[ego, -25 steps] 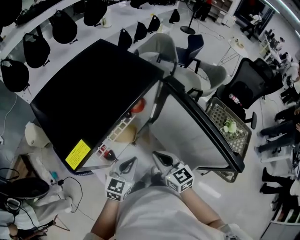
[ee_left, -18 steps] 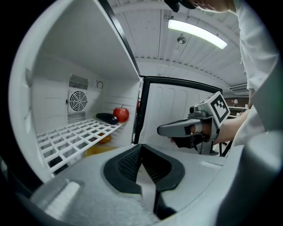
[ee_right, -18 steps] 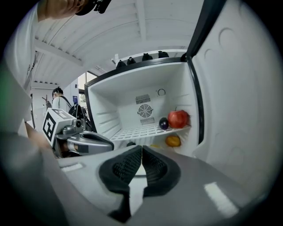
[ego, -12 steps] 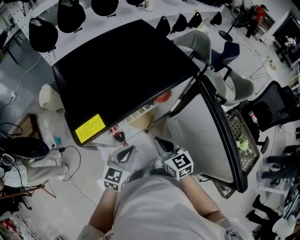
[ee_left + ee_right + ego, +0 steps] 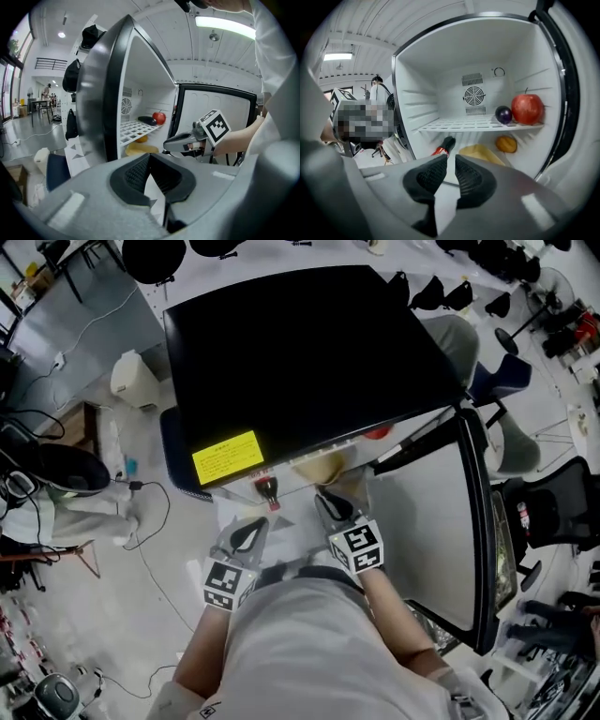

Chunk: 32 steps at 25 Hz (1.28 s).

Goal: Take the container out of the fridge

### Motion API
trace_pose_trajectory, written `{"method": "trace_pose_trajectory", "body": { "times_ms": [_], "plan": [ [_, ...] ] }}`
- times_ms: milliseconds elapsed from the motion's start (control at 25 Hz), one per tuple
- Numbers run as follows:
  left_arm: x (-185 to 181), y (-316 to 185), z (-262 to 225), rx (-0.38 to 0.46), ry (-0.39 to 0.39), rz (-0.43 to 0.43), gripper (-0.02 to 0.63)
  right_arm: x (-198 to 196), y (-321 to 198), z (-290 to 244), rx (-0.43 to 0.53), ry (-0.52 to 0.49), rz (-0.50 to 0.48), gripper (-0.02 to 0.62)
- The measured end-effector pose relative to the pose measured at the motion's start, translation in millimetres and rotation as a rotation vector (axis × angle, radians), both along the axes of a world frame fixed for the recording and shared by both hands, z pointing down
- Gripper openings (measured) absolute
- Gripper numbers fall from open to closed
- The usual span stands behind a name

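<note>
A small black fridge point(image 5: 300, 352) stands with its door point(image 5: 441, 521) swung open to the right. On its floor lies a pale yellow container point(image 5: 480, 153), also seen as a yellow container point(image 5: 140, 149) in the left gripper view, with an orange fruit point(image 5: 506, 144) to its right. My right gripper point(image 5: 451, 159) points at the opening; its jaws are opening and hold nothing. It hangs just short of the fridge as the right gripper point(image 5: 330, 504). My left gripper point(image 5: 248, 532) hangs beside it, further left, shut and empty.
A cola bottle point(image 5: 444, 146) lies left of the container. A red apple point(image 5: 527, 108) and a dark fruit point(image 5: 503, 114) sit on the wire shelf above. Cables and a white bin point(image 5: 136, 379) lie on the floor at left. Office chairs point(image 5: 553, 512) stand at right.
The head view has swung so that the fridge now sits at top centre. Both grippers have stayed side by side before the open fridge, now a little nearer its front edge.
</note>
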State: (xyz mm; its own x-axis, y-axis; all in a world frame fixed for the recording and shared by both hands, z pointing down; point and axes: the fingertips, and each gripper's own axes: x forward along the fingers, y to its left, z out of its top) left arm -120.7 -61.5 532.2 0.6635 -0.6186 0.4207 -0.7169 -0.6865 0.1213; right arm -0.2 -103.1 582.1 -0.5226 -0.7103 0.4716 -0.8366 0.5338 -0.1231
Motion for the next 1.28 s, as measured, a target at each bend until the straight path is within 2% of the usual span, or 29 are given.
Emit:
{"method": "trace_pose_trajectory", "body": {
  "times_ms": [240, 480, 600, 840, 1000, 1280],
  "plan": [
    [-30.3, 5.2, 5.8, -0.026, -0.029, -0.095, 0.009, -2.3, -22.6, 29.5, -0.036, 0.055, -0.021, 0.066],
    [-52.8, 14.4, 10.7, -0.045, -0.044, -0.181, 0.009, 7.1, -40.0, 66.4, -0.041, 0.19, -0.051, 0.112],
    [-60.4, 20.5, 13.2, -0.054, -0.052, -0.216, 0.009, 11.6, -44.0, 81.7, -0.051, 0.227, -0.056, 0.124],
    [-71.2, 28.2, 12.6, -0.061, -0.062, -0.265, 0.009, 6.7, -53.1, 94.8, -0.044, 0.291, -0.095, 0.13],
    [-77.0, 32.0, 12.8, -0.062, -0.064, -0.297, 0.009, 3.5, -55.7, 108.0, -0.074, 0.331, -0.126, 0.13],
    [-77.2, 37.8, 11.4, -0.047, -0.071, -0.316, 0.009, 3.4, -55.9, 120.4, -0.095, 0.424, -0.169, 0.127]
  ]
}}
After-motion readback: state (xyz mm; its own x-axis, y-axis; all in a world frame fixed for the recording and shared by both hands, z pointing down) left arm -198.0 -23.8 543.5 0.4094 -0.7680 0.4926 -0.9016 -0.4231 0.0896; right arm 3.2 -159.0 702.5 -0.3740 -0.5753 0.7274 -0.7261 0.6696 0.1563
